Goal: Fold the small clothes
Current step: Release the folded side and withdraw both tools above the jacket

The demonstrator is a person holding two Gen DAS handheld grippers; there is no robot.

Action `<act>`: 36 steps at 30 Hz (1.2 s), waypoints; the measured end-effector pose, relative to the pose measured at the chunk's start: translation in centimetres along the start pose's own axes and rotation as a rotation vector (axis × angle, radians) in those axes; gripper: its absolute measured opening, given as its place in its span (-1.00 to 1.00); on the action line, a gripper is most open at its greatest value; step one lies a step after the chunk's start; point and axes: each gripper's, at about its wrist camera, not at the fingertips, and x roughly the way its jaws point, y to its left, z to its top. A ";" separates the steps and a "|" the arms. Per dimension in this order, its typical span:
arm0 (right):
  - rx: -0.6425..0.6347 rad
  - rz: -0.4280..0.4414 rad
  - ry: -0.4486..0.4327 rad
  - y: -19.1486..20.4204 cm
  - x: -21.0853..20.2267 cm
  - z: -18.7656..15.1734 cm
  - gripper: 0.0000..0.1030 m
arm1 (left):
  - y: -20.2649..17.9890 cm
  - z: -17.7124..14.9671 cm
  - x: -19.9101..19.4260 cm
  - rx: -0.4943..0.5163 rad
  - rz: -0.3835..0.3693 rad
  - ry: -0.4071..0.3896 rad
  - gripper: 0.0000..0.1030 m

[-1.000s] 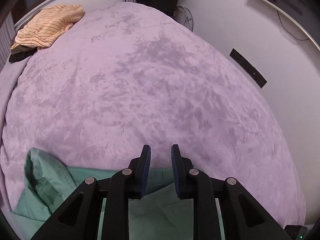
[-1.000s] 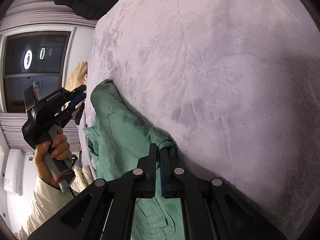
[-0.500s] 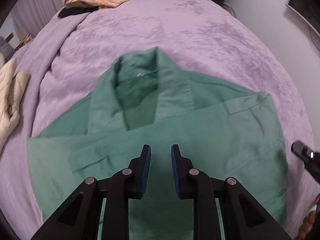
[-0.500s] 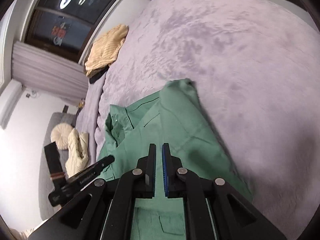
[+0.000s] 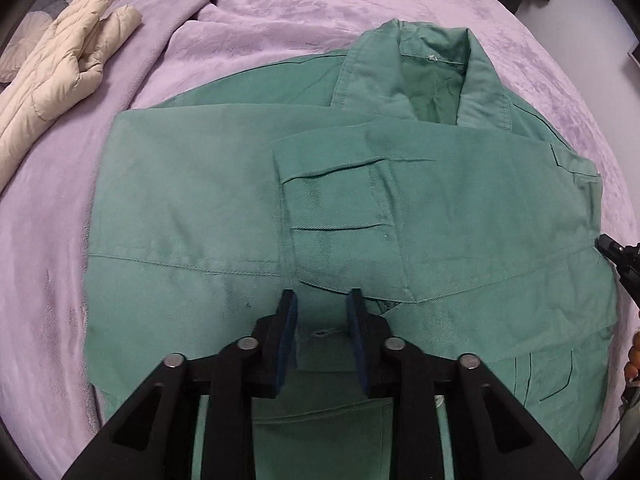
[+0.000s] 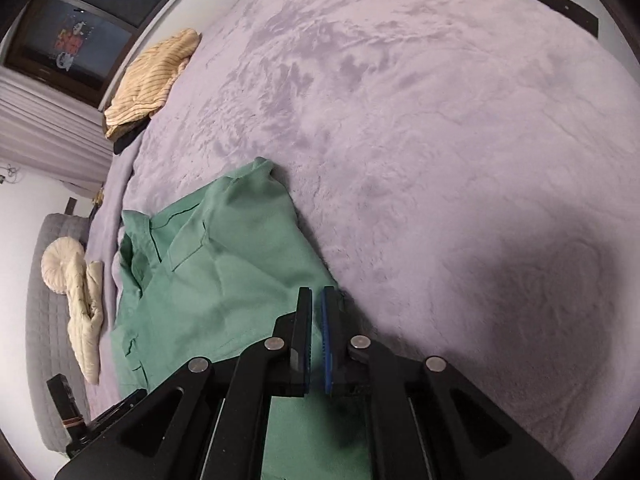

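Green shirt [image 5: 320, 208] lies flat on the purple bedspread [image 6: 440, 140], our left gripper [image 5: 321, 304] gaping empty over its hem, right gripper [image 6: 317, 300] near-closed on nothing at its edge; sleeves may flop undone.

Left gripper [image 5: 321, 305] parted; right gripper [image 6: 316, 300] near-closed — seemingly nothing held.

Shirt spread on the bed, other clothes along its edges

In the left wrist view the shirt [image 5: 340, 208] fills the centre on the blanket [image 5: 248, 20], collar at upper right, a padded jacket [image 5: 60, 64] at upper left; a striped garment [image 6: 154, 76] lies upper left in the right wrist view.
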 end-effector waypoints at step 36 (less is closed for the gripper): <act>-0.066 0.069 0.335 1.6 -7.6 -12.4 0.60 | 0.3 -13.0 -9.9 -0.180 0.097 0.094 0.92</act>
